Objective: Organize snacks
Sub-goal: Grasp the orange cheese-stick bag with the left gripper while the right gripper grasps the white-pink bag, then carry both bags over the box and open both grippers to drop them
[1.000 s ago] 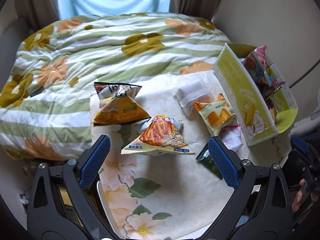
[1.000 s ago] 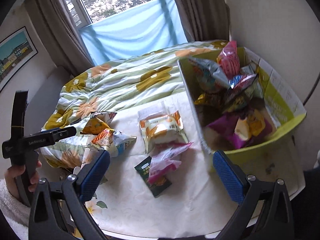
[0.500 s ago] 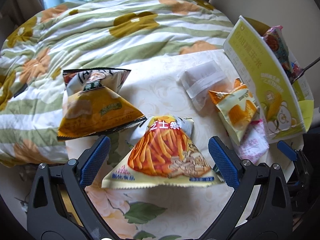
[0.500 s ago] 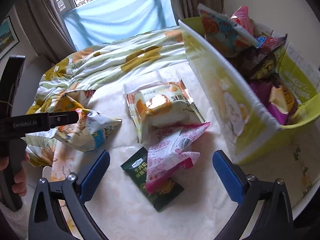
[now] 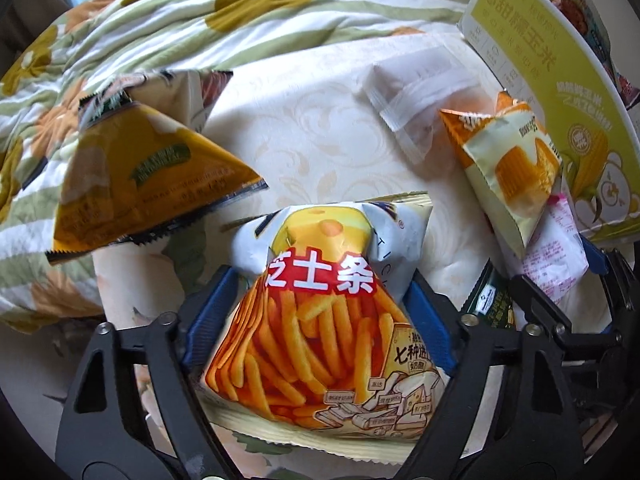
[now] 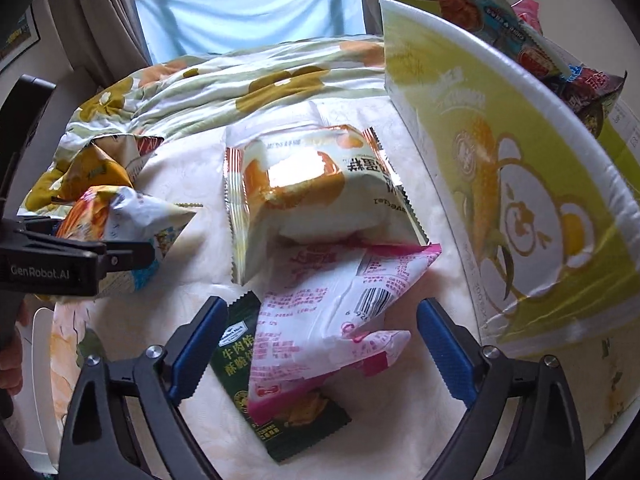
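A cheese stick bag (image 5: 320,320), orange with a red band, stands on the table between the blue pads of my left gripper (image 5: 320,312). The jaws are closing and the pads touch its two sides. My right gripper (image 6: 320,348) points down over a pink and white packet (image 6: 328,312) that lies on a dark green packet (image 6: 248,360). Its jaws are closing, with a gap still showing on each side of the pink packet. To the right stands the yellow-green snack box (image 6: 520,160), with several bags in it.
A yellow triangular bag (image 5: 140,176) lies at the table's left edge. An orange cake packet (image 6: 312,192) and a clear white packet (image 5: 416,92) lie near the box. A cream cloth (image 5: 312,128) covers the table, and a floral quilt (image 5: 200,20) lies behind it.
Both grippers have come down close to the table. The left jaws have narrowed around the cheese stick bag. The right jaws have narrowed a little over the pink packet.
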The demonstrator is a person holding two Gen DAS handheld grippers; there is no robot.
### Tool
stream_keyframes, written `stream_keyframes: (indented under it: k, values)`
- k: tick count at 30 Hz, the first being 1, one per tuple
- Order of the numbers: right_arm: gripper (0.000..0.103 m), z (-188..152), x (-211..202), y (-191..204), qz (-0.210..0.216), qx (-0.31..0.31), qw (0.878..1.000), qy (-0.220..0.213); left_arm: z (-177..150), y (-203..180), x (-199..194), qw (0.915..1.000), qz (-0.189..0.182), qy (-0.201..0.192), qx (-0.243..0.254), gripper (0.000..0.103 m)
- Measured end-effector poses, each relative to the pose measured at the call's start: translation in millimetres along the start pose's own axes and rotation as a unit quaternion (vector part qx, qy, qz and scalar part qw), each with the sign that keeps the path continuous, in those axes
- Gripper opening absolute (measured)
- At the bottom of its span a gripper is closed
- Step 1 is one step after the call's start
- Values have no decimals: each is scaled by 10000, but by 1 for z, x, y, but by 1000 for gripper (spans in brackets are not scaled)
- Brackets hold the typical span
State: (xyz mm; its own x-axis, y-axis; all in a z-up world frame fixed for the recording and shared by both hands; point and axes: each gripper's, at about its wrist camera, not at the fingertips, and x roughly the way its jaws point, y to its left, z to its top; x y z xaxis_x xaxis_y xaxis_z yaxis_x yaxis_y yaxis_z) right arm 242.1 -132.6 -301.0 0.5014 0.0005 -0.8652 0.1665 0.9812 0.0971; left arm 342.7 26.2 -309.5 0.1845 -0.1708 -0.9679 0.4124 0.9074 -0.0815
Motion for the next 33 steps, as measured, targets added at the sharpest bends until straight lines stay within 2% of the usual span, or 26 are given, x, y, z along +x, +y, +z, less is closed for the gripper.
stream_keyframes:
  k: [4, 9, 14, 16, 25, 28, 33]
  values:
    - [87, 4, 4, 0, 60, -30, 10000, 58, -4, 3, -1, 10000, -18, -22, -79, 74]
    - [87, 6, 9, 5, 18, -174, 9998, 124, -13, 5, -5, 9995, -211, -32, -217, 71]
    - [86, 6, 11, 5, -15, -191, 9996, 222, -23, 1, -9, 9997, -202, -40, -149, 66]
    - [79, 5, 12, 6, -3, -209, 9994, 282, -27, 0, -12, 9997, -202, -41, -126, 65]
    - [57, 7, 17, 2, -153, -133, 9989, 429, -36, 5, -18, 9993, -279, -121, -219, 64]
    - [53, 6, 14, 1, -140, -46, 9989, 456, -37, 5, -23, 9991, -318, -193, -192, 64]
    - [51, 3, 6, 1, -182, -3, 9988, 445, -38, 9, -32, 9987, -376, -287, -205, 64]
